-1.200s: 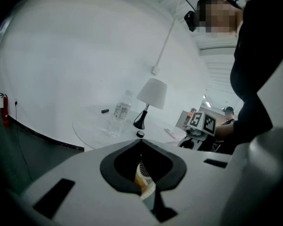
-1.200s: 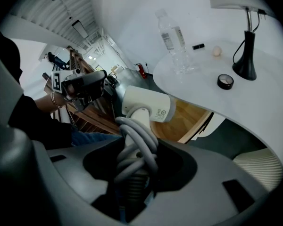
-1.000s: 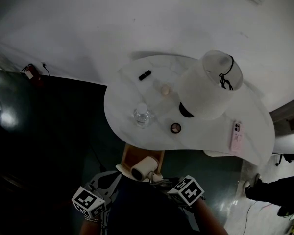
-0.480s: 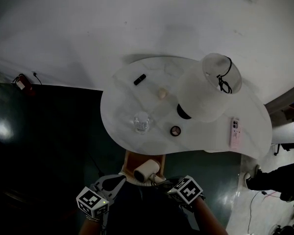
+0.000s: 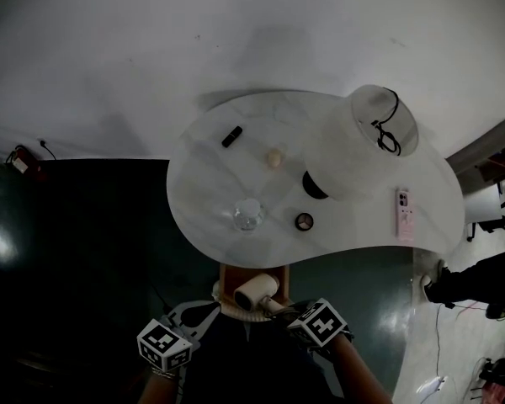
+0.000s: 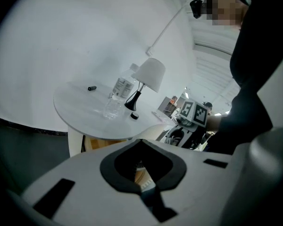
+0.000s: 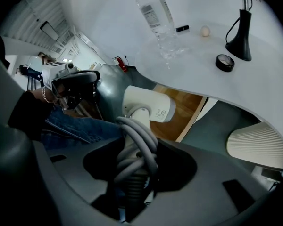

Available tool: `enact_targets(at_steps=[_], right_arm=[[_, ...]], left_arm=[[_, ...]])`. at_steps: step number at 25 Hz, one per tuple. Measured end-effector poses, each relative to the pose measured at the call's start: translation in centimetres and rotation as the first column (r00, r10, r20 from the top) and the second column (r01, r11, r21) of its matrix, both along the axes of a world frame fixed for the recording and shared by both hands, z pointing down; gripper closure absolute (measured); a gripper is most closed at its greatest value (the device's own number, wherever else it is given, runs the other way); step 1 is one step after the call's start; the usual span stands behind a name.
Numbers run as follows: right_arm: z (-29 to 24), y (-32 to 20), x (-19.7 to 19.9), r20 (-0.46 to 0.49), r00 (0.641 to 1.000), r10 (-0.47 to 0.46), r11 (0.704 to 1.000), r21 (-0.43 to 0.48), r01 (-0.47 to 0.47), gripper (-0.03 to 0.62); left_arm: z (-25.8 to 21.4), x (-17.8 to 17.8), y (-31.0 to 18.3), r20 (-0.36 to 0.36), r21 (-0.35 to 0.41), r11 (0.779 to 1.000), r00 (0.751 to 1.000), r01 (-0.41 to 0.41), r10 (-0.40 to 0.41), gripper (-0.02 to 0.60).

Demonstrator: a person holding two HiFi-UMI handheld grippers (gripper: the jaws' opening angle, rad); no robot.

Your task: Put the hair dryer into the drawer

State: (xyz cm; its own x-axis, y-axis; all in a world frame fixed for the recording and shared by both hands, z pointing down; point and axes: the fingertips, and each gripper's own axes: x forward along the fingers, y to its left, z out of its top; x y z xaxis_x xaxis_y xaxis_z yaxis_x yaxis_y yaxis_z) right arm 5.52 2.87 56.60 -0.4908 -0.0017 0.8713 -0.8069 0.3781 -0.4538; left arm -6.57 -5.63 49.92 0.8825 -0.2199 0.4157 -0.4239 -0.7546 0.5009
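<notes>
My right claw (image 7: pixel 134 166) still pinches the dryer (image 7: pixel 148 105) by its cord-wrapped handle, barrel over the open drawer (image 5: pixel 229 274), slightly lower than a second ago. My left claw (image 6: pixel 141 142) stays pressed together.

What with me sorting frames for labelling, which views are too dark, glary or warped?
Head view: floor at left nearly black, white table bright, glare spots lower right. Left gripper view: dark corners, the close left gripper soft. Right gripper view: hair dryer sharp, picture edges bent and dark.
</notes>
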Motion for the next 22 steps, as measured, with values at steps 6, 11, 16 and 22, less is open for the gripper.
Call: enact_targets(at_steps=[6, 11, 16, 22], right_arm=[[0.7, -0.5, -1.6, -0.029, 0.998, 0.055, 0.998, -0.013, -0.055, 0.379], [1.7, -0.8, -2.1, -0.069, 0.994, 0.088, 0.995, -0.032, -0.091, 0.378], [2.8, -0.8, -2.6, -0.106, 0.986, 0.126, 0.990, -0.043, -0.132, 0.378], [4.0, -0.9, -2.9, -0.138, 0.980, 0.143, 0.987, -0.053, -0.152, 0.378]], left_arm=[[1.6, -1.0, -0.6, 0.013, -0.023, 0.998, 0.998, -0.066, 0.066, 0.574], [2.8, -1.4, -1.7, 0.006, -0.038, 0.996, 0.997, -0.077, 0.078, 0.574], [4.2, -2.2, -2.1, -0.005, -0.073, 0.992, 0.994, -0.105, 0.105, 0.574], [5.5, -2.9, -2.6, -0.003, -0.088, 0.988, 0.992, -0.127, 0.127, 0.574]])
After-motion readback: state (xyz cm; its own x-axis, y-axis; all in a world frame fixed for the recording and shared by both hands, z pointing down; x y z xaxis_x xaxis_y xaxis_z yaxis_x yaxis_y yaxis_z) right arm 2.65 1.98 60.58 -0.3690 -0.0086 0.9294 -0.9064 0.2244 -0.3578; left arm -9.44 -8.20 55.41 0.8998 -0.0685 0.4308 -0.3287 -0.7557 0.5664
